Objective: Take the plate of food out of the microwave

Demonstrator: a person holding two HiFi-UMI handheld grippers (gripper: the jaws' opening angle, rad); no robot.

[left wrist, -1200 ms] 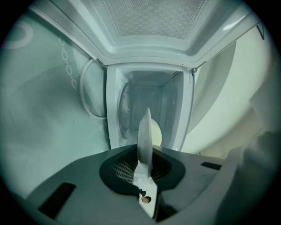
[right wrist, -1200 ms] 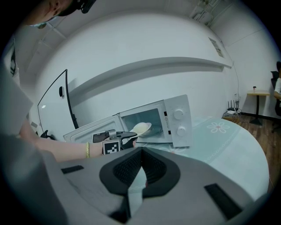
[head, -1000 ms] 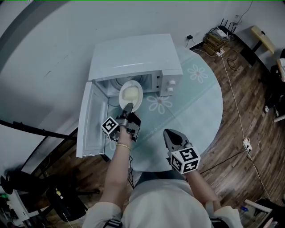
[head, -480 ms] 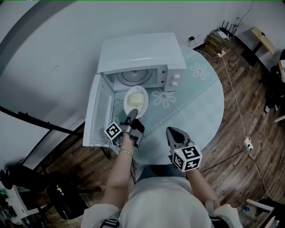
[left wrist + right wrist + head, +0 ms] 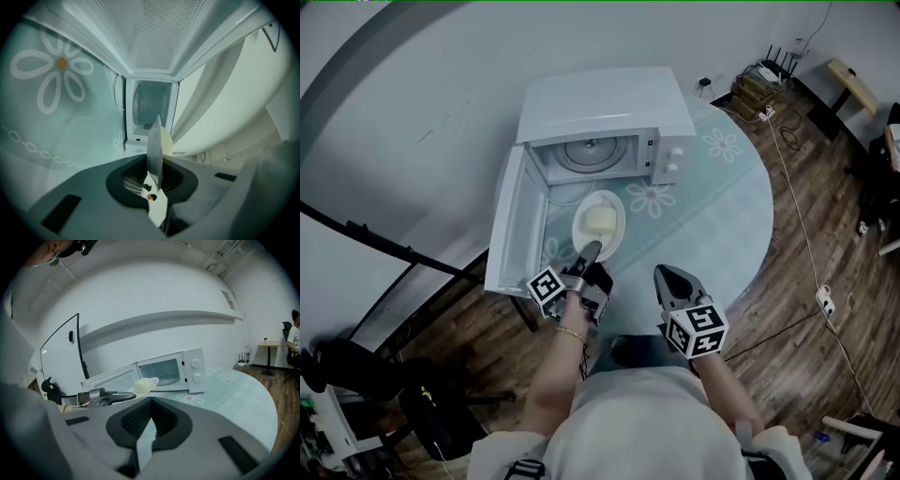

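Note:
The white microwave (image 5: 600,103) stands at the back of the round table (image 5: 722,206), with its door (image 5: 514,230) swung open to the left. A white plate (image 5: 598,225) carrying a pale lump of food hangs over the table, just outside the microwave's mouth. My left gripper (image 5: 589,251) is shut on the plate's near rim. In the left gripper view the plate (image 5: 154,145) shows edge-on between the jaws, with the empty cavity (image 5: 151,105) behind it. My right gripper (image 5: 670,278) hovers to the right near the table's front edge, shut with nothing in it. The right gripper view shows the plate (image 5: 146,384) in front of the microwave (image 5: 187,369).
The glass turntable (image 5: 592,152) lies bare inside the microwave. The table has a pale flower-patterned top, and its front edge is close to the person's body. Boxes and cables (image 5: 755,89) sit on the wooden floor at the back right. A black stand (image 5: 356,234) rises at the left.
The left gripper has drawn the plate out of the microwave's mouth and toward the person, over the table. The right gripper has drifted back a little with it.

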